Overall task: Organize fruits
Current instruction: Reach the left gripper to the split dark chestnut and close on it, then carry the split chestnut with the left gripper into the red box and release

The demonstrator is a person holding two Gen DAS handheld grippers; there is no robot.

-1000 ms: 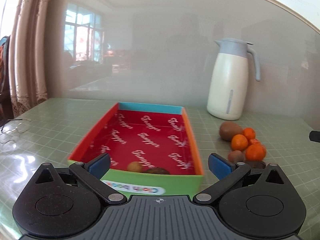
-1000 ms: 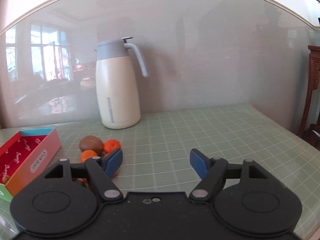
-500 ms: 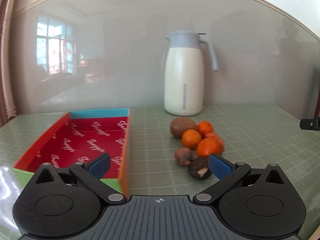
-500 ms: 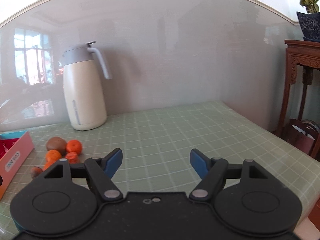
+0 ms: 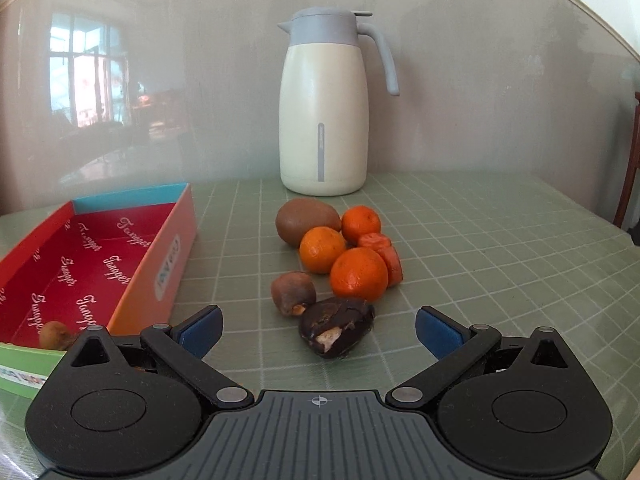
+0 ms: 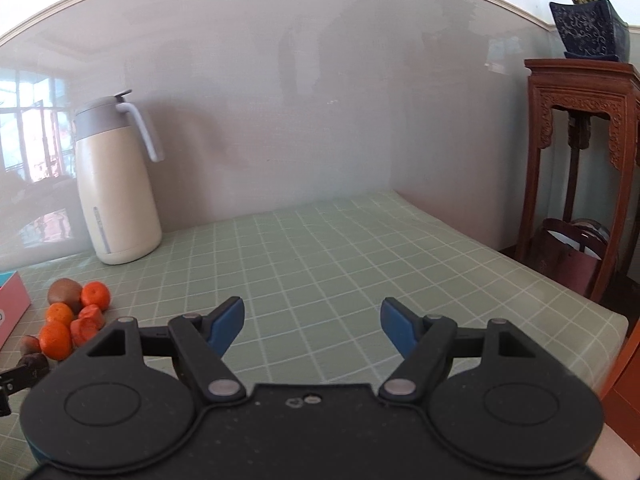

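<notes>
A pile of fruit lies on the green checked tablecloth: a kiwi, three oranges, red-orange pieces, a small brown fruit and a dark shrivelled fruit. My left gripper is open and empty, with the dark fruit just ahead between its blue pads. A red-lined box stands to the left with a small brown fruit in its near corner. My right gripper is open and empty over bare cloth, right of the fruit pile.
A cream thermos jug stands behind the fruit against the wall. The table's right edge drops off toward a carved wooden stand with a potted plant and a dark red bag below.
My left gripper has swung right from over the box to face the fruit pile, now close to the dark fruit. My right gripper has swung right, away from the fruit.
</notes>
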